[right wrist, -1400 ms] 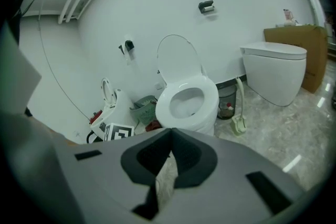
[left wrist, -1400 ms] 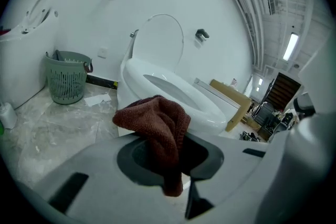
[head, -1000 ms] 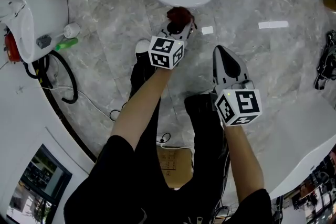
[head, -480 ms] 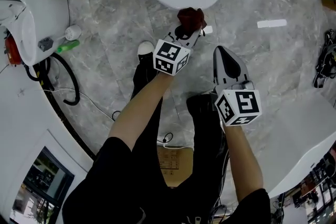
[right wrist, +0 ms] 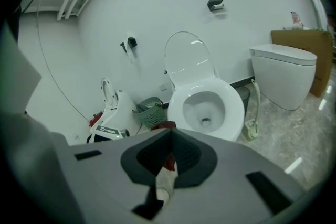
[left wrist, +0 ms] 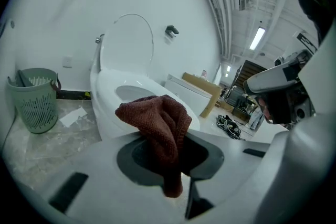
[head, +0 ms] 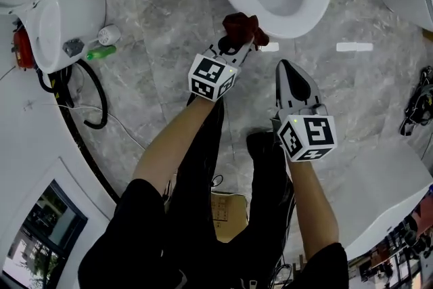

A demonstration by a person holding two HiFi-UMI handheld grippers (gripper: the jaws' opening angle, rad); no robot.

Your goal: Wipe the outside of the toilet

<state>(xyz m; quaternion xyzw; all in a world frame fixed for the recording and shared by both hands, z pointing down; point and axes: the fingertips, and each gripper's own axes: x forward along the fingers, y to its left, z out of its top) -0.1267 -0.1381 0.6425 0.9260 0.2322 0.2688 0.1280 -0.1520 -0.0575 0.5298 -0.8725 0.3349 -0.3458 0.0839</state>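
left claw [head: 237,44] shifted along toilet [head: 312,15] rim, gripping cloth [head: 241,25] | right claw [head: 285,65] closed, empty | lid [left wrist: 129,42] only in gripper views

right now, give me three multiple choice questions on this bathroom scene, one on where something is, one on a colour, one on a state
1. In the left gripper view, where does the green basket stand?
A) on the floor, left of the toilet
B) inside the toilet
C) hanging from the wall

2. What colour is the cloth held in the left gripper?
A) blue
B) dark red
C) yellow

3. How is the toilet's lid set?
A) shut down flat
B) raised upright
C) lying on the floor

Answers:
1 A, the basket sits on the tiles beside the toilet.
2 B, the cloth pinched between the jaws is dark red in both views that show it.
3 B, the lid stands up behind the open seat.
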